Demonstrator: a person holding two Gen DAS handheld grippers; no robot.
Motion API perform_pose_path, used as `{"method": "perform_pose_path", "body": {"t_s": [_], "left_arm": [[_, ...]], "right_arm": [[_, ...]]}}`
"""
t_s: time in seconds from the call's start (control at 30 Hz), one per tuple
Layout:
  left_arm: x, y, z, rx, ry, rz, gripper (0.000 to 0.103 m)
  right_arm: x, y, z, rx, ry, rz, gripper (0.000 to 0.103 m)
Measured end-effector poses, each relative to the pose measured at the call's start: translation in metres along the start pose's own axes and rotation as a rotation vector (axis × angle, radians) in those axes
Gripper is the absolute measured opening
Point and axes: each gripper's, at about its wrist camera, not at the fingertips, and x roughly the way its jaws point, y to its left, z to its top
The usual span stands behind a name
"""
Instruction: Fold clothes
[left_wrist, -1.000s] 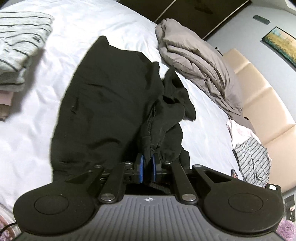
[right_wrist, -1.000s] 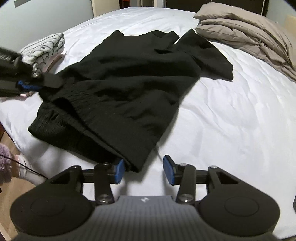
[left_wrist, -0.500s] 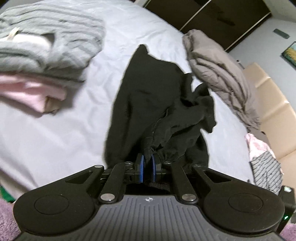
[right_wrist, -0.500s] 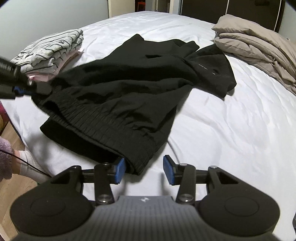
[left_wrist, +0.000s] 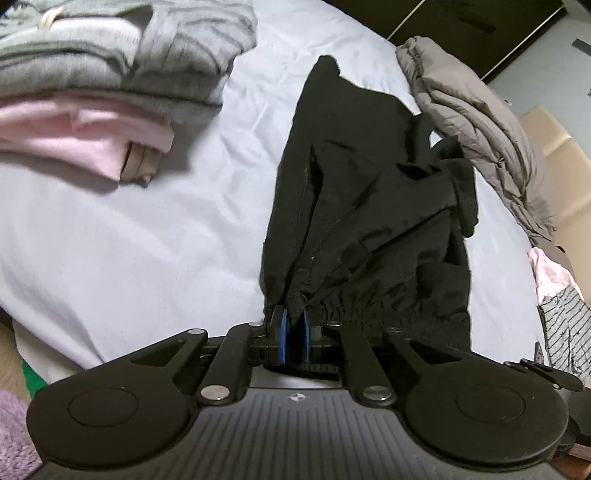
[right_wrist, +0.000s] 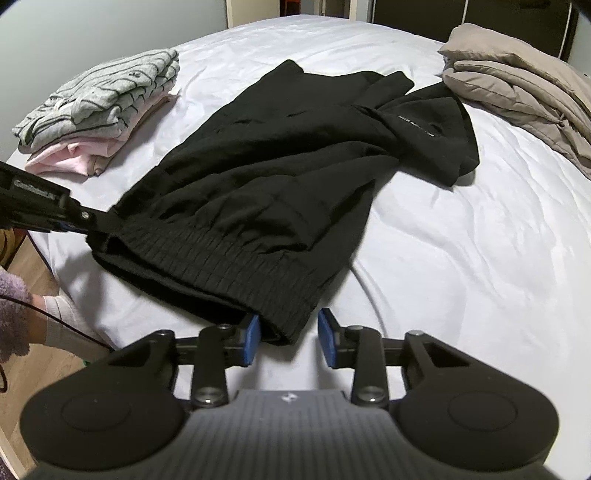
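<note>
A pair of black pants (right_wrist: 280, 184) lies spread on the white bed (right_wrist: 461, 258), elastic waistband toward me. My left gripper (left_wrist: 293, 334) is shut on one corner of the waistband, and black cloth (left_wrist: 369, 221) stretches away from its blue pads. In the right wrist view the left gripper (right_wrist: 79, 218) shows at the left edge, holding that corner. My right gripper (right_wrist: 290, 338) is open, its blue pads either side of the other waistband corner (right_wrist: 284, 321), not closed on it.
A stack of folded clothes (right_wrist: 99, 107), grey striped on pink, sits at the bed's left. A folded beige duvet (right_wrist: 517, 85) lies at the far right. Loose clothes (left_wrist: 557, 314) rest by a beige sofa (left_wrist: 561, 155). Wooden floor (right_wrist: 37, 354) and a person's sock show at lower left.
My left gripper has pulled the waistband corner leftward and toward the bed edge, stretching the pants flatter. The right gripper stayed open at the other corner.
</note>
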Motion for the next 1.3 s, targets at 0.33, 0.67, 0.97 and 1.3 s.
{"method": "perform_pose_path", "body": {"t_s": [0.33,0.67,0.97,1.3], "left_arm": [[-0.005,0.010,-0.004,-0.074,0.029,-0.012,0.046],[0.010,0.016,-0.001,-0.115,0.061,-0.068,0.021],[-0.023,0.000,0.013,-0.138,0.020,-0.224,0.012],[-0.098,-0.071,0.083,-0.124,-0.074,-0.468,0.012]], "right_arm": [[0.003,-0.003,0.002,0.024,0.009,0.011,0.036],[0.008,-0.007,0.003,0.036,0.001,0.027,0.024],[-0.030,-0.022,0.024,0.079,-0.106,0.021,0.008],[-0.144,-0.062,0.097,0.153,-0.405,-0.024,0.006]]}}
